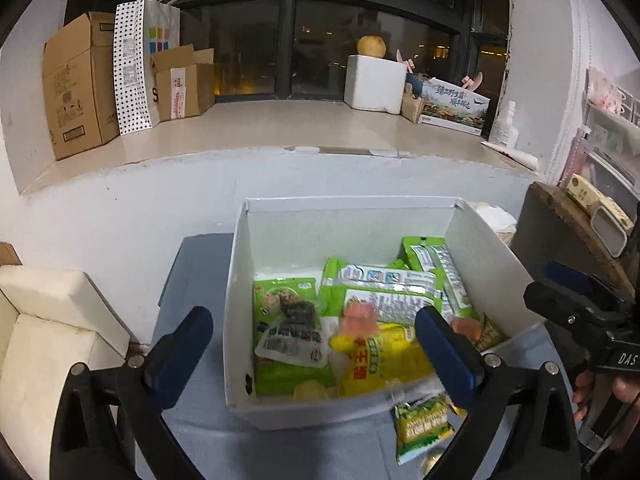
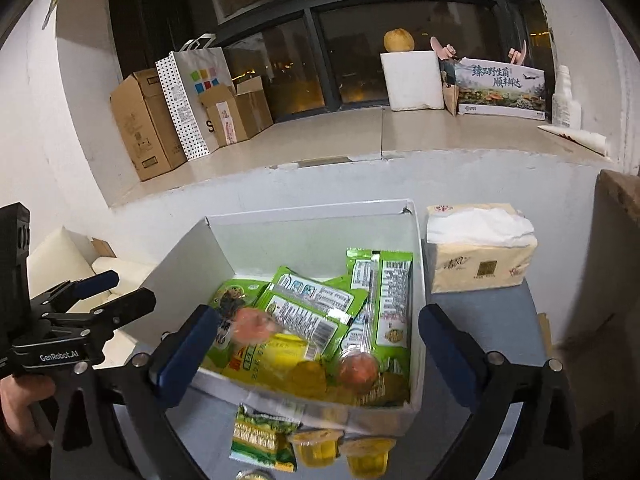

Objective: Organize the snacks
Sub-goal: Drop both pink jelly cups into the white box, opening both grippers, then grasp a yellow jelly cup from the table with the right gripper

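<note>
Jaws of both grippers stand spread wide, nothing between the pads. Left gripper fills the lower part of its own view, blue pads either side of the near wall of the white box. Right gripper sits likewise low in its view, straddling the same box's near edge. No earlier frame to compare.

Box sits centre frame on a grey-blue counter, top open. Inside: several green snack packets, one yellow packet toward the near wall, and two pink jelly cups, both blurred: one above the yellow packet, one at the near right corner of the box in the right view. Cannot tell whether the blurred cups rest or are in the air.

Outside the box, just beside its near wall, bottom of frame: a small green snack bag and two yellow jelly cups lying on the counter.

Tissue pack stands right of the box, close by. Upper frame: a window ledge with cardboard boxes and a dotted paper bag at left, a white foam box with a round yellow fruit on top at right.
</note>
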`<state>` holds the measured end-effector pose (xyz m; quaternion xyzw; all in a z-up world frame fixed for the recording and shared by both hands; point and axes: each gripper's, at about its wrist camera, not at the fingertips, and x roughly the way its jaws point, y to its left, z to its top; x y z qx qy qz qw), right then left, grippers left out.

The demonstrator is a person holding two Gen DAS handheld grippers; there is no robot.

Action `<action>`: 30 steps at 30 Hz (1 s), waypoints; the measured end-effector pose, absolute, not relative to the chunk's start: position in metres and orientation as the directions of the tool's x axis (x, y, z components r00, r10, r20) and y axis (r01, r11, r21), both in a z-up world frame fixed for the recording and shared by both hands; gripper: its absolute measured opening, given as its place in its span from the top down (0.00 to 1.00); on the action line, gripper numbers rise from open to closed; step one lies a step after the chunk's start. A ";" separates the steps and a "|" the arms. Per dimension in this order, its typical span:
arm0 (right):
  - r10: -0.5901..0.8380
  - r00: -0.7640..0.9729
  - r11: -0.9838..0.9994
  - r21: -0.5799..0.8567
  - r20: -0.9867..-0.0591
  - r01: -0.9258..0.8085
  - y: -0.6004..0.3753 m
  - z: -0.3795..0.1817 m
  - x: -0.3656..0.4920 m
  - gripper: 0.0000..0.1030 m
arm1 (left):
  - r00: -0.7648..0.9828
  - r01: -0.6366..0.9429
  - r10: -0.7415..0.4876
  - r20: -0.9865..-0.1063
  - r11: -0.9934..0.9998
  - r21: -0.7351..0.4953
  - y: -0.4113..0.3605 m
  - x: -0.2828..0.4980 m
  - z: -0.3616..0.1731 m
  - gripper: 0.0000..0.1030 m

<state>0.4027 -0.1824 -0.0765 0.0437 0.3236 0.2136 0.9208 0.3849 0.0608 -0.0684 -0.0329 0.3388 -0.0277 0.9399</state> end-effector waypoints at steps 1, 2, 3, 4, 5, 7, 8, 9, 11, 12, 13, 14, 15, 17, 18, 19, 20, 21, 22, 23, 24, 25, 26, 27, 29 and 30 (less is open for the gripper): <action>0.423 0.703 0.904 0.221 -0.571 -0.365 -0.185 -0.075 0.398 0.00 | 0.773 0.030 -0.075 -0.629 0.996 -0.081 0.060 0.379 -0.067 0.00; 0.434 0.708 0.900 0.229 -0.557 -0.371 -0.189 -0.071 0.388 0.00 | 0.776 0.037 -0.081 -0.625 0.996 -0.083 0.059 0.373 -0.065 0.00; 0.439 0.708 0.897 0.229 -0.553 -0.378 -0.191 -0.069 0.381 0.00 | 0.779 0.046 -0.090 -0.620 0.995 -0.086 0.057 0.363 -0.063 0.00; 0.443 0.710 0.895 0.230 -0.548 -0.382 -0.194 -0.067 0.372 0.00 | 0.783 0.052 -0.097 -0.614 0.995 -0.091 0.056 0.354 -0.061 0.00; 0.451 0.711 0.891 0.230 -0.540 -0.390 -0.198 -0.066 0.361 0.00 | 0.788 0.058 -0.104 -0.607 0.994 -0.095 0.055 0.342 -0.059 0.00; 0.460 0.699 0.886 0.236 -0.547 -0.399 -0.205 -0.067 0.338 0.00 | 0.791 0.069 -0.125 -0.598 0.991 -0.117 0.051 0.316 -0.057 0.00; 0.479 0.683 0.876 0.252 -0.551 -0.411 -0.208 -0.069 0.324 0.00 | 0.793 0.075 -0.147 -0.591 0.987 -0.144 0.049 0.302 -0.058 0.00; 0.493 0.670 0.867 0.255 -0.555 -0.427 -0.212 -0.073 0.308 0.00 | 0.792 0.085 -0.161 -0.589 0.984 -0.155 0.044 0.285 -0.059 0.00; 0.475 0.680 0.877 0.236 -0.558 -0.419 -0.220 -0.081 0.282 0.00 | 0.793 0.107 -0.175 -0.583 0.983 -0.148 0.036 0.258 -0.064 0.00; 0.468 0.683 0.881 0.231 -0.561 -0.413 -0.224 -0.087 0.269 0.00 | 0.794 0.106 -0.170 -0.584 0.984 -0.142 0.031 0.244 -0.068 0.00; 0.463 0.685 0.884 0.235 -0.563 -0.405 -0.228 -0.092 0.260 0.00 | 0.787 0.118 -0.178 -0.590 0.983 -0.139 0.026 0.230 -0.074 0.00; 0.452 0.686 0.890 0.234 -0.570 -0.392 -0.232 -0.101 0.250 0.00 | 0.782 0.125 -0.186 -0.594 0.982 -0.143 0.023 0.218 -0.079 0.00; 0.443 0.688 0.894 0.228 -0.575 -0.385 -0.234 -0.105 0.246 0.00 | 0.776 0.126 -0.192 -0.601 0.981 -0.149 0.020 0.210 -0.083 0.00; 0.405 0.684 0.911 0.211 -0.606 -0.353 -0.238 -0.118 0.242 0.00 | 0.757 0.136 -0.215 -0.617 0.975 -0.173 0.017 0.194 -0.090 0.00; 0.400 0.678 0.914 0.213 -0.617 -0.345 -0.239 -0.122 0.242 0.00 | 0.753 0.126 -0.211 -0.623 0.976 -0.178 0.017 0.186 -0.092 0.00; 0.403 0.672 0.913 0.223 -0.621 -0.342 -0.241 -0.126 0.243 0.00 | 0.754 0.121 -0.208 -0.623 0.976 -0.180 0.016 0.180 -0.093 0.00; 0.401 0.668 0.914 0.223 -0.626 -0.339 -0.242 -0.130 0.245 0.00 | 0.755 0.119 -0.208 -0.622 0.976 -0.182 0.015 0.172 -0.093 0.00; 0.397 0.670 0.915 0.219 -0.627 -0.337 -0.242 -0.131 0.248 0.00 | 0.757 0.113 -0.200 -0.621 0.978 -0.177 0.015 0.166 -0.093 0.00; 0.396 0.672 0.916 0.218 -0.626 -0.337 -0.243 -0.132 0.251 0.00 | 0.759 0.107 -0.194 -0.622 0.979 -0.175 0.015 0.161 -0.094 0.00; 0.395 0.671 0.916 0.219 -0.627 -0.335 -0.243 -0.134 0.256 0.00 | 0.757 0.103 -0.192 -0.625 0.979 -0.177 0.015 0.157 -0.095 0.00; 0.396 0.671 0.916 0.222 -0.627 -0.333 -0.243 -0.135 0.263 0.00 | 0.756 0.102 -0.190 -0.626 0.979 -0.175 0.015 0.152 -0.095 0.00; 0.397 0.671 0.916 0.223 -0.626 -0.333 -0.243 -0.137 0.270 0.00 | 0.759 0.097 -0.184 -0.625 0.981 -0.170 0.016 0.149 -0.096 0.00; 0.389 0.669 0.919 0.220 -0.634 -0.326 -0.242 -0.139 0.279 0.00 | 0.757 0.092 -0.176 -0.629 0.982 -0.165 0.015 0.145 -0.096 0.00; 0.376 0.668 0.924 0.209 -0.643 -0.320 -0.239 -0.141 0.288 0.00 | 0.755 0.095 -0.180 -0.630 0.981 -0.167 0.016 0.143 -0.097 0.00; 0.359 0.638 0.929 0.192 -0.682 -0.317 -0.233 -0.149 0.313 0.00 | 0.755 0.092 -0.176 -0.632 0.982 -0.164 0.016 0.141 -0.097 0.00; 0.363 0.630 0.927 0.194 -0.687 -0.322 -0.229 -0.152 0.321 0.03 | 0.755 0.089 -0.168 -0.633 0.984 -0.155 0.016 0.140 -0.098 0.00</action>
